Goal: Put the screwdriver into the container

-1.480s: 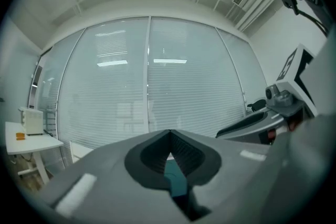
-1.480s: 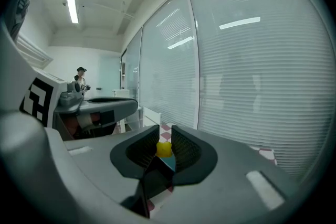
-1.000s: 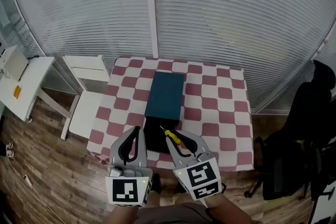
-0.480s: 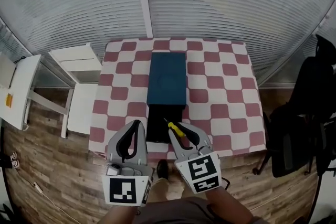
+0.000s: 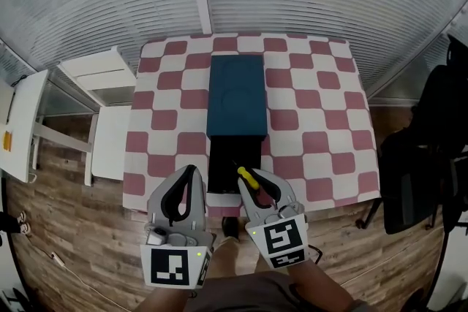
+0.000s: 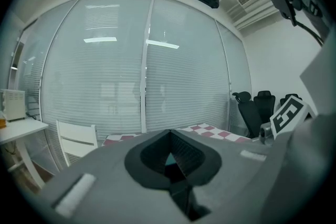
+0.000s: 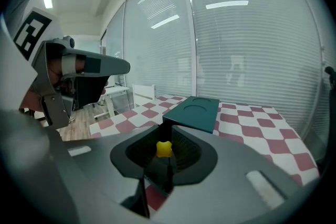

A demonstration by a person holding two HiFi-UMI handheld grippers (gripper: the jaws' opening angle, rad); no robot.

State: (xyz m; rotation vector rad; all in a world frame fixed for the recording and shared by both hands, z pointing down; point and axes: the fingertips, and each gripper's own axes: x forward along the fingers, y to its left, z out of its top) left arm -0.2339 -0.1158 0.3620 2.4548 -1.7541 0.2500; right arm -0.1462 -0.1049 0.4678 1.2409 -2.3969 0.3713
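The yellow-handled screwdriver is clamped between the jaws of the right gripper, over the open black near end of the teal container on the checked tablecloth. Whether its tip touches cannot be told. The left gripper is seen closed on nothing.

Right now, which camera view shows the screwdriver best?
The head view: the screwdriver shows yellow handle and shaft in the right gripper. The right gripper view shows only its handle end; the left gripper view, nothing.
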